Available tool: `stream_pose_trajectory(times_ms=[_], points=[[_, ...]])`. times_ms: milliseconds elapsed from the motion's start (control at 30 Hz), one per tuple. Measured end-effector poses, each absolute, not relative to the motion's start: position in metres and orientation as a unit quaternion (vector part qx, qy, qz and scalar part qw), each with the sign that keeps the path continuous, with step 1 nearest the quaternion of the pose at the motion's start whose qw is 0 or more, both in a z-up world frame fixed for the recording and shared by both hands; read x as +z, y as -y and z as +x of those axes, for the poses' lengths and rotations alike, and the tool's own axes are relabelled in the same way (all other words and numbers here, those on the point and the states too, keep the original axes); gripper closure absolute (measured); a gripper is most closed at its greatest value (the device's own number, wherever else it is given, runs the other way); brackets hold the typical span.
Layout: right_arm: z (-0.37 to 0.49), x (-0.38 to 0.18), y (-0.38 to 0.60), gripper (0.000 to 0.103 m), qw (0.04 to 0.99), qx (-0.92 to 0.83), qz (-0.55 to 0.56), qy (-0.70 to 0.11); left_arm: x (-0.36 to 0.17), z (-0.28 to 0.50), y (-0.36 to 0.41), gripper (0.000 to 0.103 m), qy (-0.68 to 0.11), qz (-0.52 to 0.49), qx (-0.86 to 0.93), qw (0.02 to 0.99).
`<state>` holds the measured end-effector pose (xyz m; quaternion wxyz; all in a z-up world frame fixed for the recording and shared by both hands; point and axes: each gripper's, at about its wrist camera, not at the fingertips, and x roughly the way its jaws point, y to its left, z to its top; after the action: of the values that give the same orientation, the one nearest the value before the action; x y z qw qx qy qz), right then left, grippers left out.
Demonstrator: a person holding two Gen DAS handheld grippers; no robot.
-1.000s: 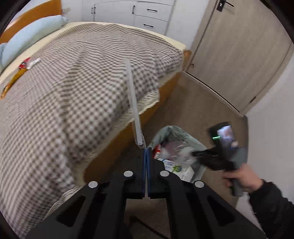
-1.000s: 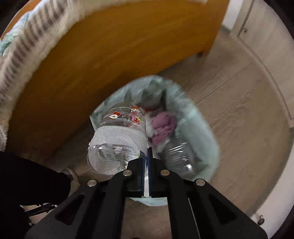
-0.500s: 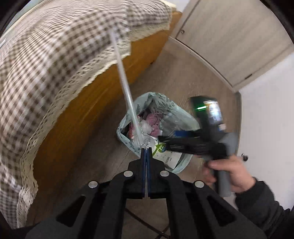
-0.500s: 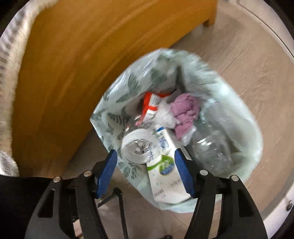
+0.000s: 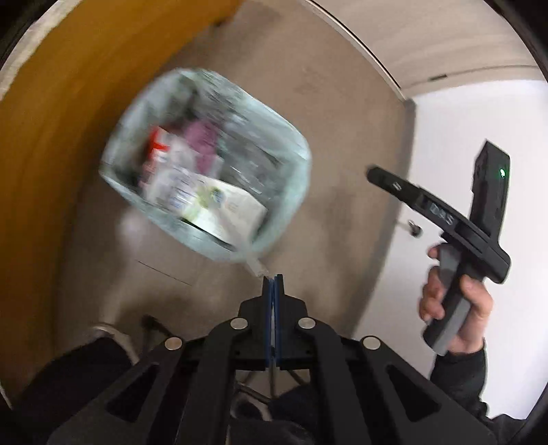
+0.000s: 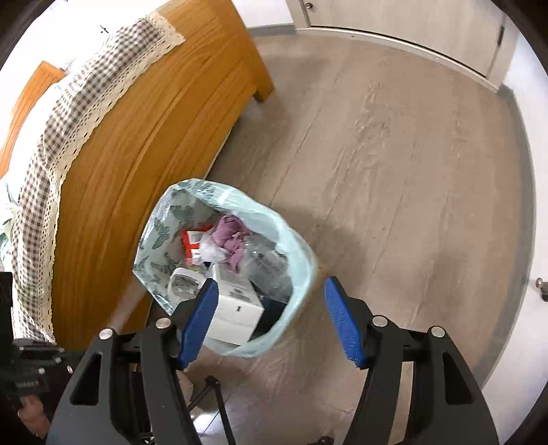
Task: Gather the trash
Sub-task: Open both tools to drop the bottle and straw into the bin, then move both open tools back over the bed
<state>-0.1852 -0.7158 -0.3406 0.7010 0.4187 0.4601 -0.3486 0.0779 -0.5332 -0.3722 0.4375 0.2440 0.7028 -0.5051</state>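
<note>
The clear plastic strip [image 5: 255, 264] is pinched at its end by the left gripper [image 5: 273, 279], whose fingers are pressed together on it. The rest of the strip reaches over the near rim of the bin [image 6: 301, 270] and is blurred there. It looks very light, thin and bendy, so I think it will flutter and may stick to the pads; holding it at the end and letting go right above the bin seems the safe way.

The right gripper [image 6: 270, 318] is beside the bin, its fingers wide apart with nothing between them, only the bin's near edge showing behind. A hand [image 5: 455, 308] holds its handle to the right of the bin in the left view.

Inside the bin lie a white carton [image 6: 236, 304], a purple cloth [image 6: 233, 232], a red wrapper [image 6: 190, 241] and a clear bottle [image 6: 267, 260]. The bin liner is soft, pale green, with leaves.

The bin stands on a wood-look floor [image 6: 394, 171], just beside the bed frame [image 6: 154, 143]. Beyond the bin is a door [image 6: 411, 20].
</note>
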Motion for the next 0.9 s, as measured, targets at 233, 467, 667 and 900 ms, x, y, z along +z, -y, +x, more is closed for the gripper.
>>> stream_pose_trajectory(times_ms=[233,467,667,900], points=[[-0.195,-0.354,0.715,0.040,0.690,-0.355,0.424,-0.468,-0.427,0.068,0.574,0.103,-0.741,0.237,-0.479,0.407],[-0.194,-0.378,0.709,0.040,0.672,-0.355,0.428,-0.489,-0.458,0.107,0.611,0.091,-0.742,0.183,-0.440,0.472],[-0.169,-0.395,0.692,0.040,0.674,-0.319,0.418,-0.518,-0.454,0.140,0.608,0.032,-0.743,0.151,-0.405,0.511],[-0.146,-0.393,0.682,0.040,0.685,-0.297,0.404,-0.528,-0.435,0.141,0.608,0.031,-0.714,0.189,-0.416,0.530]])
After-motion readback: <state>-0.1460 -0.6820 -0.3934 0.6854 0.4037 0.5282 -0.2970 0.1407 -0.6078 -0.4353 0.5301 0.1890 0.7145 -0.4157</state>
